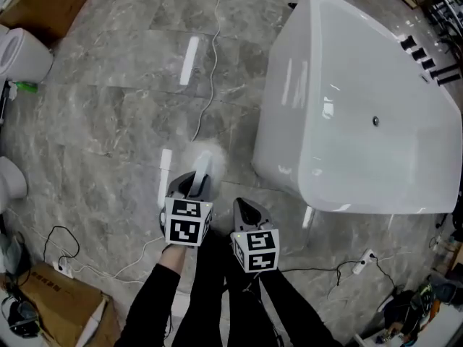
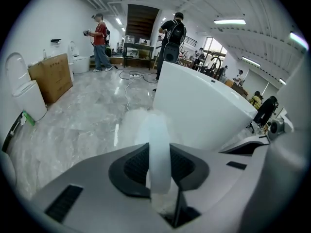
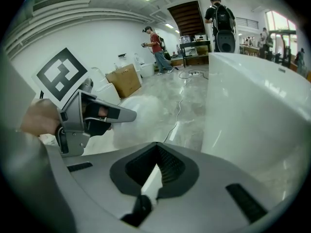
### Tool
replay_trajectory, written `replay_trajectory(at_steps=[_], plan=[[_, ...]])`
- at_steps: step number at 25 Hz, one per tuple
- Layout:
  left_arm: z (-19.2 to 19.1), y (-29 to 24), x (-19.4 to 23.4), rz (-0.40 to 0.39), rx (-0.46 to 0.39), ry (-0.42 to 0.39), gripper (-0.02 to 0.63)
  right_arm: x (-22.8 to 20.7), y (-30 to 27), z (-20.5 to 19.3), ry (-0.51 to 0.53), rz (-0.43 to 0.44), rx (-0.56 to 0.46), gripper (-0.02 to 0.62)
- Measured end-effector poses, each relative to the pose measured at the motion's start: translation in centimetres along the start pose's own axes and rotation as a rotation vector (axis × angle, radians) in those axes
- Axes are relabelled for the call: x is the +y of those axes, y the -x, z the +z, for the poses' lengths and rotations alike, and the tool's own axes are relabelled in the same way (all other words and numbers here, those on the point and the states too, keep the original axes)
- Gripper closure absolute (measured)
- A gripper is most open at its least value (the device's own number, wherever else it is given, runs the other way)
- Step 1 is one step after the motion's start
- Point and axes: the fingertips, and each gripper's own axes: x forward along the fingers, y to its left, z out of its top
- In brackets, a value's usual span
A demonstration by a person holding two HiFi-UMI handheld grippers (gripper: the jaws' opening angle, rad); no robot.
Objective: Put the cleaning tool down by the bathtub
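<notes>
A cleaning tool with a fluffy white head [image 1: 207, 155] and a pale handle [image 2: 159, 154] sticks forward from my left gripper [image 1: 200, 179], which is shut on the handle. The head [image 2: 133, 125] hangs above the grey marble floor, just left of the white bathtub [image 1: 362, 107]. In the left gripper view the tub [image 2: 204, 106] fills the right side. My right gripper [image 1: 244, 212] is beside the left one, jaws shut with nothing between them. The right gripper view shows its own jaws [image 3: 155, 171], the left gripper [image 3: 97, 115], the fluffy head [image 3: 141, 110] and the tub wall [image 3: 257, 106].
Two toilets [image 1: 22, 53] and a cardboard box [image 1: 43, 2] stand at the left. A white cable [image 1: 213, 49] runs across the floor toward the tub's corner. A power strip [image 1: 365, 260] lies at the lower right, another box [image 1: 65, 302] at the lower left. People [image 2: 99, 42] stand far off.
</notes>
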Motion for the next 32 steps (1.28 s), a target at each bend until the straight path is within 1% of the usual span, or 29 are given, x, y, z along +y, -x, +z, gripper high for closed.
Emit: replay_trajectory(at_steps=[4, 6, 10, 14, 16, 18, 20, 25, 32], plan=[[-2.9, -3.0, 0.4, 0.0, 0.029, 0.03, 0.512, -1.1, -2.9, -2.7, 0.001, -0.008, 0.029, 0.597], [-4.2, -4.6, 0.8, 0.002, 0.039, 0.031, 0.512, -1.6, -4.4, -3.7, 0.004, -0.014, 0.039, 0.597], [-6.9, -8.7, 1.6, 0.024, 0.043, 0.004, 0.512, -3.4, -7.9, -5.5, 0.009, -0.018, 0.028, 0.597], [-10.0, -12.1, 2.1, 0.034, 0.06, 0.004, 0.512, -5.2, -10.7, -7.5, 0.016, -0.027, 0.02, 0.597], [-11.4, -13.4, 2.3, 0.027, 0.071, 0.019, 0.512, -5.9, -11.6, -8.1, 0.023, -0.035, 0.014, 0.597], [-12.2, -14.6, 2.5, 0.022, 0.072, 0.04, 0.512, -6.4, -12.5, -8.6, 0.039, -0.042, 0.005, 0.597], [-13.1, -16.0, 2.7, 0.026, 0.067, 0.042, 0.512, -6.7, -13.5, -9.5, 0.05, -0.041, 0.008, 0.597], [-15.1, -19.1, 3.1, 0.022, 0.052, 0.003, 0.512, -7.3, -16.5, -11.4, 0.069, -0.038, 0.011, 0.597], [-16.2, -22.6, 4.9, 0.022, 0.02, -0.008, 0.512, -8.5, -21.2, -11.6, 0.043, -0.027, -0.036, 0.596]])
